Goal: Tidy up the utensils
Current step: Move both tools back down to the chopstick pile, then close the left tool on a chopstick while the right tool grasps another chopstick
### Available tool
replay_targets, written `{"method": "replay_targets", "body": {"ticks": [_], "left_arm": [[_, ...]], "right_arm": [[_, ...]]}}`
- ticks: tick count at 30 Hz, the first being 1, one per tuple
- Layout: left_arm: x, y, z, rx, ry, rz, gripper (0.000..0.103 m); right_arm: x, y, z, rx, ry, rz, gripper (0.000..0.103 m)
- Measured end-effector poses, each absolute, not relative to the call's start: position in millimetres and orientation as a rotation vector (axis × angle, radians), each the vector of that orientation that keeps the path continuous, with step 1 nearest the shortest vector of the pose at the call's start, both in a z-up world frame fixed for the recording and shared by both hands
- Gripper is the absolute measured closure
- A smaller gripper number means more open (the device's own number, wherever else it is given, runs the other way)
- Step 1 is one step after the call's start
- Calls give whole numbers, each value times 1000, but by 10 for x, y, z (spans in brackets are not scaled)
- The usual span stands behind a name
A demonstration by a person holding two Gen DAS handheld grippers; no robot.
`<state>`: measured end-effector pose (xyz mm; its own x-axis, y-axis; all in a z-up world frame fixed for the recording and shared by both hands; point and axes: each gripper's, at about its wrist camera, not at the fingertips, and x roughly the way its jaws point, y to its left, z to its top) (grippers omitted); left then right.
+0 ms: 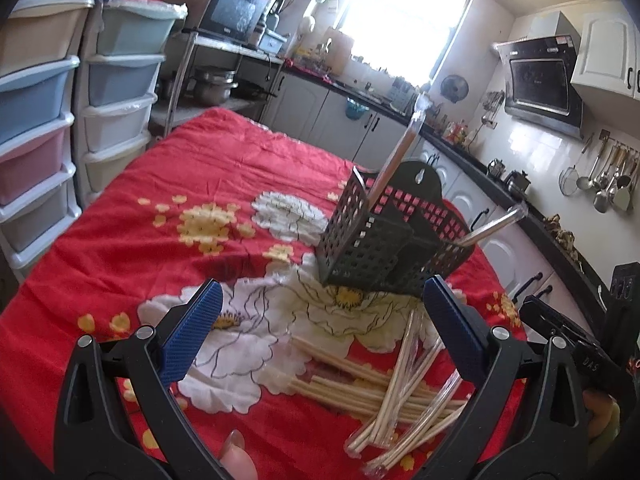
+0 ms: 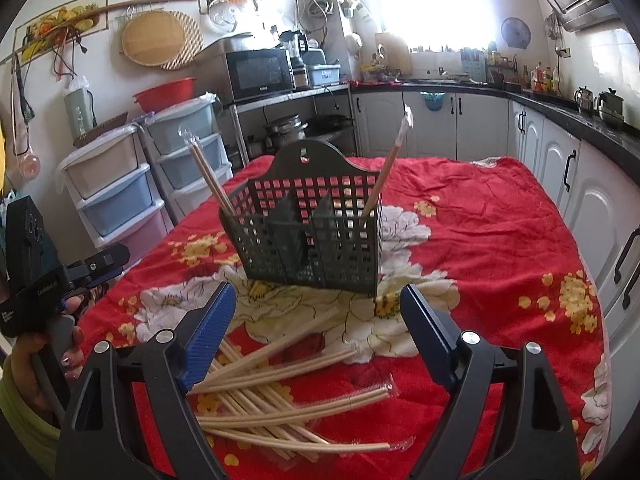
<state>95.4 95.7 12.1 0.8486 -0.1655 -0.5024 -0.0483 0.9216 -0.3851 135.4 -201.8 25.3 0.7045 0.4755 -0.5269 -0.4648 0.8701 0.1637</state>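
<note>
Both the left gripper (image 1: 320,316) and right gripper (image 2: 318,316) hang jaws apart, empty, over wrapped pale wooden chopsticks (image 2: 288,392) before the black perforated plastic caddy (image 2: 312,236) mid-table.

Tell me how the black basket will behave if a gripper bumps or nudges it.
The black basket looks like thin perforated plastic, so it is probably light and may slide easily on the red cloth. Only two wrapped sticks stand in it, leaning outward past the rim, so it carries little weight. A push high on its tall back could well tip it.
</note>
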Motion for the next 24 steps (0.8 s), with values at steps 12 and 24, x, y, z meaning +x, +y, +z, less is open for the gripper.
{"method": "replay_targets", "body": {"ticks": [12,24], "left_arm": [[1045,870,-196,-432,672,-110,11],[1176,787,-393,-451,758,-159,11]], "right_arm": [[1407,-2100,-84,10,706,500,21],[1487,-2184,-365,41,810,497,25]]}}
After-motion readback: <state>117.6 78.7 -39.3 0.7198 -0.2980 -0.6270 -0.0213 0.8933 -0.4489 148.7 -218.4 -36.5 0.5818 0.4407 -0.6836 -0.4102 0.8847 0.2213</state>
